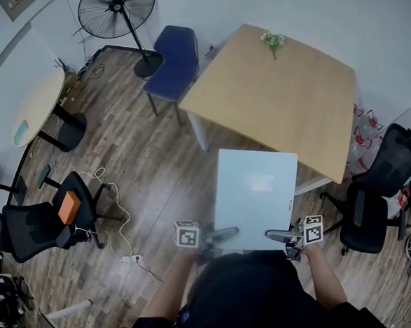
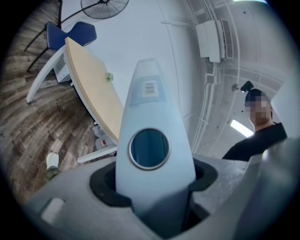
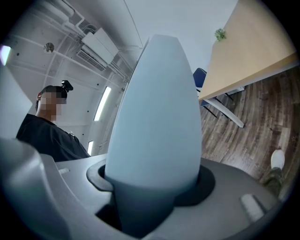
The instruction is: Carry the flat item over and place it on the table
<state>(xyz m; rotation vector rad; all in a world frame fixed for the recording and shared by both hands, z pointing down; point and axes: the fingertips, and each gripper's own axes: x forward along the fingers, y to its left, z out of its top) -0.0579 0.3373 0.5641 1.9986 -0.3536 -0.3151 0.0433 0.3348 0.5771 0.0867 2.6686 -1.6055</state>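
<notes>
A pale blue-white flat panel (image 1: 257, 197) is held out roughly level in front of a person, above a wood-plank floor (image 1: 136, 178). It is in the air, not yet on the table. Its near edge is gripped at two spots. The left gripper (image 1: 221, 234) holds the near-left corner and the right gripper (image 1: 282, 236) holds the near-right. Each gripper's own view shows the panel's edge seated between the jaws, which are clamped on it at a moderate width. The left gripper view also shows a round dark window (image 2: 149, 148) and a small label set into the panel.

Just beyond the panel's far edge stands a light wooden table (image 1: 278, 98). From the head view the panel's far-right corner overlaps the table's near edge, but how high it rides above the top cannot be told. A small green sprig (image 1: 273, 41) sits at the table's far side, well apart from the panel. A blue chair (image 1: 175, 60) stands at the table's left and a black office chair (image 1: 379, 183) at its right.

To finish well, the person would likely keep both grippers level and moving together, so the panel does not twist. The panel should go forward over the bare middle of the table and come down flat before either grip is released.
</notes>
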